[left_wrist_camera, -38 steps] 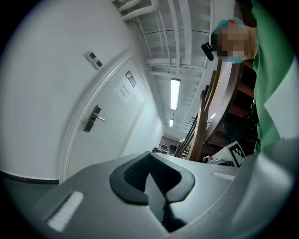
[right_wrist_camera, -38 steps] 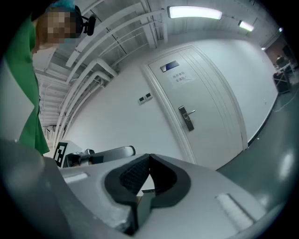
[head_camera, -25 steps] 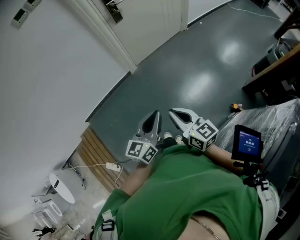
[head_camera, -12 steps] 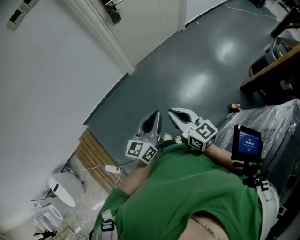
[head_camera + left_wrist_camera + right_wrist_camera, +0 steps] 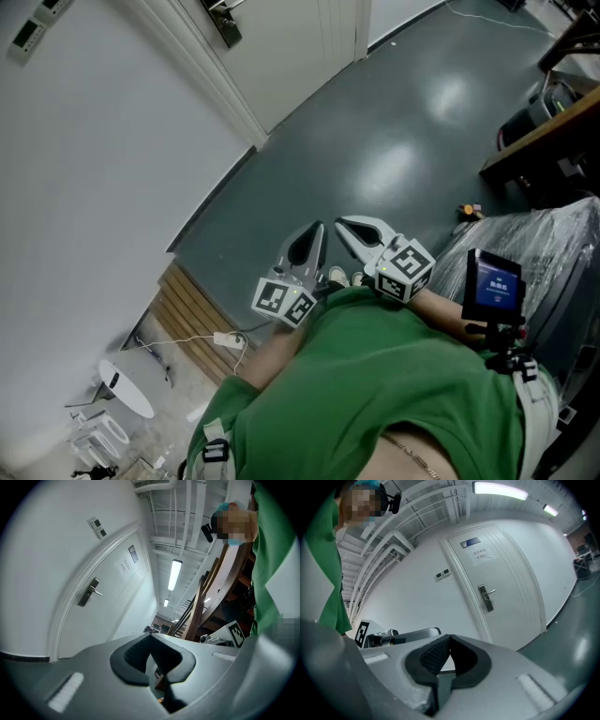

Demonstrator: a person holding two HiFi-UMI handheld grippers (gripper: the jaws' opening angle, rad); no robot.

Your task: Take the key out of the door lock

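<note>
Green shirt (image 5: 394, 375); grey left tool (image 5: 314, 230) and right tool (image 5: 345, 224).

White wall (image 5: 103, 159) meeting dark glossy floor (image 5: 309, 169) along dark skirting (image 5: 211, 202). Floor reflecting pale light patches. Strip light (image 5: 175, 573) glowing among white ceiling pipes (image 5: 187, 498). Wooden slats (image 5: 192, 314) lying at wall foot. Dark desk (image 5: 539, 141) standing at floor's right edge.

Left gripper (image 5: 312, 239) and right gripper (image 5: 354, 228) side by side, seemingly closed
</note>
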